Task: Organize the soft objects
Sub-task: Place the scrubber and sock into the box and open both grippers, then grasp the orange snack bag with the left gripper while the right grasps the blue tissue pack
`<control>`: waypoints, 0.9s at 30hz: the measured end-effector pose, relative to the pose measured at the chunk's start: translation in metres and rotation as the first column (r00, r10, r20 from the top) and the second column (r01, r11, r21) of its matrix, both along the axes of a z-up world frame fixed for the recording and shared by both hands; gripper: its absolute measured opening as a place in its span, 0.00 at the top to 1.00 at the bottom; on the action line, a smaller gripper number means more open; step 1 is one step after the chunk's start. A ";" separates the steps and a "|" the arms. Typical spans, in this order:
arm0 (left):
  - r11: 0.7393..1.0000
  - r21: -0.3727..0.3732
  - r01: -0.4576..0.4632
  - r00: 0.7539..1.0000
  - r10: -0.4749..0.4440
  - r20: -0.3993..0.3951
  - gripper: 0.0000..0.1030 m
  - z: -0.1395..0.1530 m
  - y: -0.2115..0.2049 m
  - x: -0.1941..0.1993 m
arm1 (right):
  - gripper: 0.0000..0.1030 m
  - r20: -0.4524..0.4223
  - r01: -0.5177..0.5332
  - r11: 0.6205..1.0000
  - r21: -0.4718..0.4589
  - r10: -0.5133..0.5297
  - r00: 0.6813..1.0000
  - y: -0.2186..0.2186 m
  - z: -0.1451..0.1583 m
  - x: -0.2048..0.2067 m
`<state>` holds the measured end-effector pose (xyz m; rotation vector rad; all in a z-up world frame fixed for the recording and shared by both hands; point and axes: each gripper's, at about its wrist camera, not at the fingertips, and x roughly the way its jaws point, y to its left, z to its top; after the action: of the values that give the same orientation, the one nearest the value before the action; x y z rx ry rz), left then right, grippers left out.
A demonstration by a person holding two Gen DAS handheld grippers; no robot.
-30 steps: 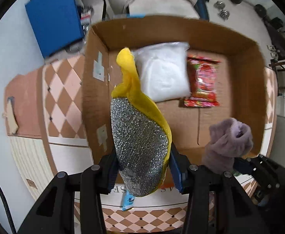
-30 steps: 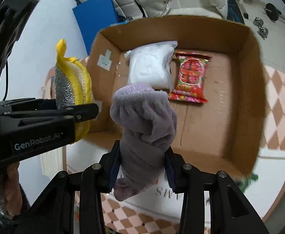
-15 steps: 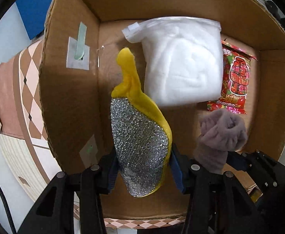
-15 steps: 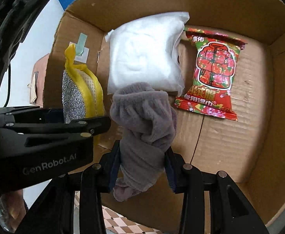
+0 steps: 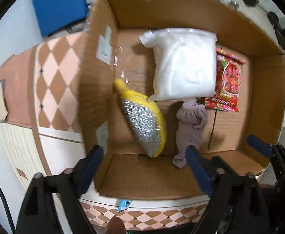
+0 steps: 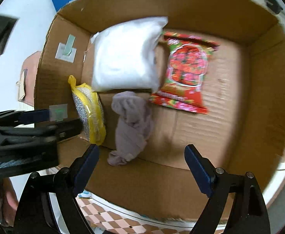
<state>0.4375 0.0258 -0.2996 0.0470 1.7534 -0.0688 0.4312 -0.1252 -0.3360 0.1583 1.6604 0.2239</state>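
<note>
Dropping both loads: left tongs (image 5: 144, 167) and right tongs (image 6: 142, 167) have just sprung apart, yellow-and-silver scrubbing mitt (image 5: 144, 124) and lilac fleece sock (image 6: 131, 124) landing mid-frame inside the brown cardboard box (image 6: 259, 78); little visibly left.

Motion blur smearing yellow-and-silver scouring mitt (image 5: 144, 124) in left wrist view; edges unclear. White plastic-wrapped soft pack (image 5: 183, 66) covering top of grey-purple fuzzy sock (image 5: 191, 124) and left edge of red printed snack packet (image 5: 228, 81). Packet lettering too blurred to read. Brown cardboard box (image 6: 263, 101) rim running past right wrist frame.
</note>
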 end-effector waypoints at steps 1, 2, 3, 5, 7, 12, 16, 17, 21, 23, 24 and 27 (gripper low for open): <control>1.000 0.003 -0.008 0.999 0.008 0.034 0.08 0.008 0.002 -0.005 | 0.07 0.017 0.007 1.000 -0.025 -0.007 1.000 -0.003 0.005 -0.001; 1.000 0.008 -0.019 0.997 0.018 0.074 0.05 0.017 0.003 -0.010 | 0.00 0.035 0.016 0.999 -0.037 -0.015 0.999 -0.005 0.010 -0.003; 1.000 0.009 -0.028 0.994 0.027 0.101 0.04 0.022 0.006 -0.009 | 0.00 0.049 0.026 0.999 -0.042 -0.024 0.999 -0.007 0.012 -0.006; 0.999 0.008 -0.052 0.985 0.050 0.166 0.04 0.037 0.009 -0.020 | 0.00 0.081 0.052 0.997 -0.051 -0.047 0.996 -0.013 0.020 -0.016; 0.999 0.023 -0.044 0.977 0.038 0.208 0.03 0.045 0.013 -0.026 | 0.00 0.104 0.069 0.996 -0.060 -0.062 0.993 -0.015 0.026 -0.020; 0.999 0.037 -0.020 0.952 0.008 0.306 0.03 0.073 0.005 -0.036 | 0.00 0.194 0.106 0.990 -0.091 -0.087 0.977 -0.020 0.058 -0.042; 0.999 0.039 0.015 0.923 -0.029 0.384 0.03 0.096 0.005 -0.051 | 0.00 0.268 0.124 0.985 -0.123 -0.087 0.959 -0.022 0.087 -0.066; 0.999 0.038 0.024 0.916 -0.037 0.400 0.03 0.103 0.004 -0.054 | 0.00 0.287 0.131 0.983 -0.132 -0.089 0.954 -0.023 0.095 -0.072; 0.998 0.019 0.054 0.890 -0.057 0.453 0.03 0.130 0.003 -0.069 | 0.00 0.350 0.164 0.975 -0.151 -0.102 0.931 -0.023 0.126 -0.092; 0.999 -0.007 0.042 0.885 -0.034 0.464 0.03 0.139 0.004 -0.078 | 0.00 0.357 0.178 0.974 -0.139 -0.118 0.927 -0.020 0.134 -0.097; 0.999 -0.022 0.032 0.888 -0.019 0.460 0.03 0.139 0.007 -0.084 | 0.00 0.362 0.187 0.974 -0.128 -0.130 0.923 -0.020 0.139 -0.102; 0.998 -0.053 -0.026 0.902 0.046 0.428 0.03 0.121 0.016 -0.108 | 0.00 0.392 0.223 0.967 -0.122 -0.159 0.906 -0.030 0.146 -0.124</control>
<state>0.3298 0.0421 -0.1791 -0.0043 1.3081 -0.0658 0.3072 -0.1548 -0.1901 0.1419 1.2587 -0.0340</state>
